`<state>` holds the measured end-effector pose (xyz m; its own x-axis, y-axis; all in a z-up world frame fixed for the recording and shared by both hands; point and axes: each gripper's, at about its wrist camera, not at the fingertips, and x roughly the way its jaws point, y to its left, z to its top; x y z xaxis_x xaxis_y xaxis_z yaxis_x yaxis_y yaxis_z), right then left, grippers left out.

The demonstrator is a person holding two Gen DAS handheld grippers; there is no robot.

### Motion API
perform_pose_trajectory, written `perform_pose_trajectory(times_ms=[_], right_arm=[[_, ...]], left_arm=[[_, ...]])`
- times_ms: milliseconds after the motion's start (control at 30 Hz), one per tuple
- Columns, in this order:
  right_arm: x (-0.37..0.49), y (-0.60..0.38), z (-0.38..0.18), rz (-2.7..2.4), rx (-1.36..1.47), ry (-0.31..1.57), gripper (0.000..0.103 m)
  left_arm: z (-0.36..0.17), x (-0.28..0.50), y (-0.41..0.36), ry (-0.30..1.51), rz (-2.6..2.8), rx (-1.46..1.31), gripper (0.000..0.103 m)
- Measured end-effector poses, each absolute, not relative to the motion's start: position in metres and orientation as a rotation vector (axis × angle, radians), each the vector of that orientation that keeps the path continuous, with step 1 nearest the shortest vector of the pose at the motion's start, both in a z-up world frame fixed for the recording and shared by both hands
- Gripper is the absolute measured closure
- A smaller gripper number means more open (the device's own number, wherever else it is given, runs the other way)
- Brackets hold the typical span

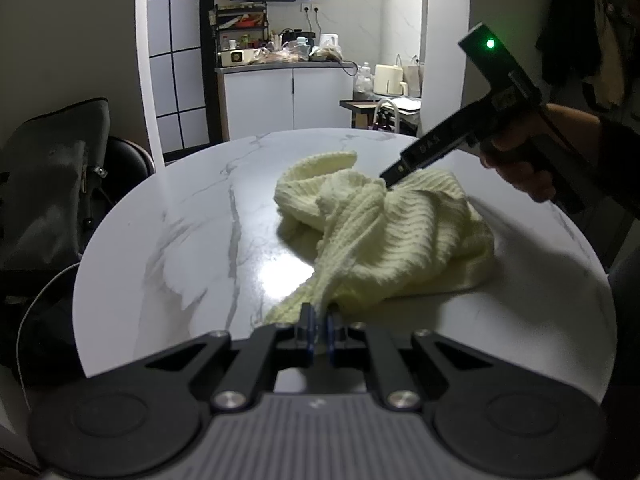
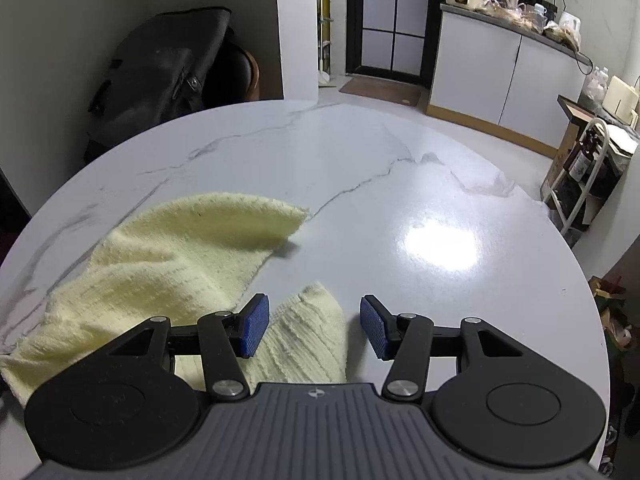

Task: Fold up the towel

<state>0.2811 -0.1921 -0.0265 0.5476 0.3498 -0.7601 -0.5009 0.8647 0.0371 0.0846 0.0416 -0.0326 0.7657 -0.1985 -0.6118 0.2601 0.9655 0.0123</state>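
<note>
Towel (image 1: 384,232) corner pinched in left jaws (image 1: 319,330); another corner lies between parted right jaws (image 2: 314,326).

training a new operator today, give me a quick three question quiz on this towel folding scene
1. True or false: the left tool is shut on an edge of the towel.
2. Multiple choice: how do the pads of the right tool stand? A) pressed together on the towel B) apart, with a towel corner lying between them C) apart, with nothing between them
3. Fill in: the towel lies crumpled on a round white ____ table.

Key: 1 true; 2 B; 3 marble-patterned
</note>
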Motion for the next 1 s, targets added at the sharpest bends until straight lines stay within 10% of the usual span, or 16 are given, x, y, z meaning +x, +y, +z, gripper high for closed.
perform_pose_trajectory(times_ms=[300, 1000], right_arm=[[0.271, -0.200, -0.022, 0.566, -0.188, 0.857, 0.096], [0.191, -0.234, 0.065, 0.483, -0.115, 0.520, 0.097]], left_arm=[[-0.033, 0.084, 0.038, 0.644, -0.218, 0.096, 0.096], [0.023, 0.078, 0.048, 0.492, -0.114, -0.001, 0.097]])
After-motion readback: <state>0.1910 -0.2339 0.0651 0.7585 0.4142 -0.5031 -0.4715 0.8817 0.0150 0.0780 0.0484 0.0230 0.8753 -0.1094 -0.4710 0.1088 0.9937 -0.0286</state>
